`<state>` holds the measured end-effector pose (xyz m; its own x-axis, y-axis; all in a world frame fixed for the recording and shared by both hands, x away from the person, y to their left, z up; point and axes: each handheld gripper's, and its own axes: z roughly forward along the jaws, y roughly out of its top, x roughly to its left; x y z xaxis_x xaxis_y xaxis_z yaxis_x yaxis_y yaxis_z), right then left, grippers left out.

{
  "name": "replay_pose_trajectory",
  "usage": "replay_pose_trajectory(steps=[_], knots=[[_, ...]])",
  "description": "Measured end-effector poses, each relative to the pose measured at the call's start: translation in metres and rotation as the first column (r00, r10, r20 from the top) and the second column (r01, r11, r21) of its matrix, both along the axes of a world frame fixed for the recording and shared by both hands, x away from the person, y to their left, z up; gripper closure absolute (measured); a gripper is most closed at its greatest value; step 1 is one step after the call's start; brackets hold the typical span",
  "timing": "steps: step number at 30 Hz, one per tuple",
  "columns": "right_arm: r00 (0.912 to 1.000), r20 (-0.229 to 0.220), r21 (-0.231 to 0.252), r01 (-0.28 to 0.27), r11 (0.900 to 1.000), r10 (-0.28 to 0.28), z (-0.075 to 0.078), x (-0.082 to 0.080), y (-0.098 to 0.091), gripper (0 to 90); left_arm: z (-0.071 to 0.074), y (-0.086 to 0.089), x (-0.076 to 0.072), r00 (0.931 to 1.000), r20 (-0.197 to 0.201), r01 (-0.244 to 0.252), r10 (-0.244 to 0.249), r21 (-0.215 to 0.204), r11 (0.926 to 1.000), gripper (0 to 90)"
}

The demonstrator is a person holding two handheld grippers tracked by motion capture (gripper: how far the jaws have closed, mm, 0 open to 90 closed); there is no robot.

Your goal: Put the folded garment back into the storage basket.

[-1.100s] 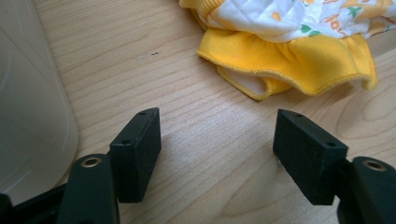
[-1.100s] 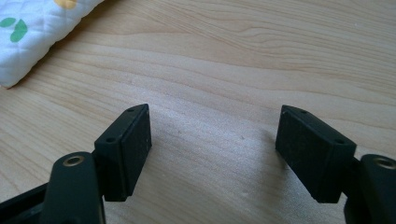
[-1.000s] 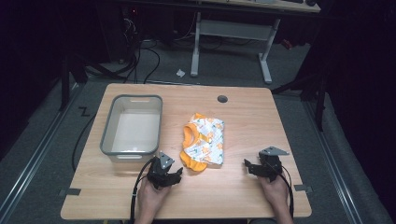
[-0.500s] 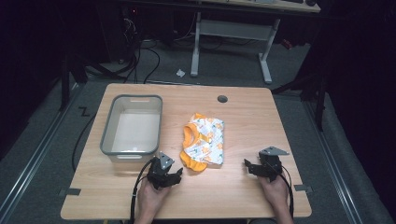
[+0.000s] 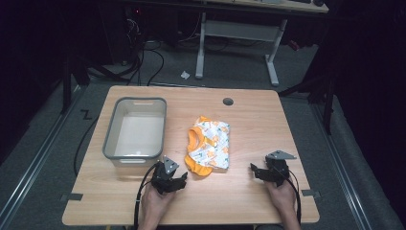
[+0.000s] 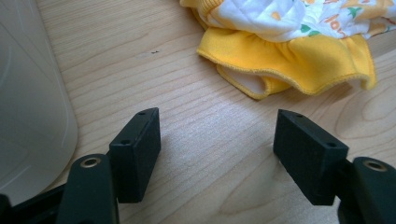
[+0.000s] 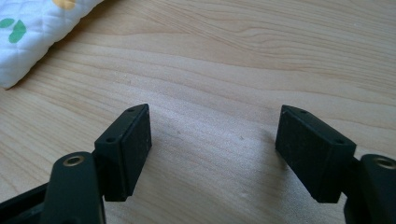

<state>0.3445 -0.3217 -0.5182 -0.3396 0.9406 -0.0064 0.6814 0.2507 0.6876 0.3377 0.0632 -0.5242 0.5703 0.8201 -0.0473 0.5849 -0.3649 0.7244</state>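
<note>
Garment (image 5: 209, 148) folded mid-tabletop (image 5: 249, 201), right of bin (image 5: 135, 128) | left tongs (image 5: 178, 180) agape just off its yellow hem | right tongs (image 5: 255, 171) agape, well clear | risk: single-layer pinch could unfold it

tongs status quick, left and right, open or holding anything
Left tongs: open, holding nothing, just short of the folded cloth.
Right tongs: open, holding nothing, over bare table.
</note>
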Motion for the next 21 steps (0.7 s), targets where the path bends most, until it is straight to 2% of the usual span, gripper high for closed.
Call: replay_pose_trajectory(steps=[10, 18, 21], knots=[[1.0, 0.0, 0.0, 0.0, 1.0, 0.0, 0.0, 0.0, 0.0, 27.1, -0.0001, -0.0032, -0.0001, 1.0, -0.006, 0.008, -0.008, 0.006, 1.0, 26.1], [1.0, 0.0, 0.0, -0.001, 1.0, 0.001, 0.0, 0.0, 0.0, 27.1, 0.0002, -0.0046, -0.0006, 1.0, -0.007, 0.0, 0.0, 0.009, 1.0, 26.2], [1.0, 0.0, 0.0, -0.001, 1.0, 0.001, 0.0, 0.0, 0.0, 27.1, 0.0016, -0.0058, -0.0006, 0.9998, -0.015, 0.012, -0.012, 0.0, 0.9999, 27.1]])
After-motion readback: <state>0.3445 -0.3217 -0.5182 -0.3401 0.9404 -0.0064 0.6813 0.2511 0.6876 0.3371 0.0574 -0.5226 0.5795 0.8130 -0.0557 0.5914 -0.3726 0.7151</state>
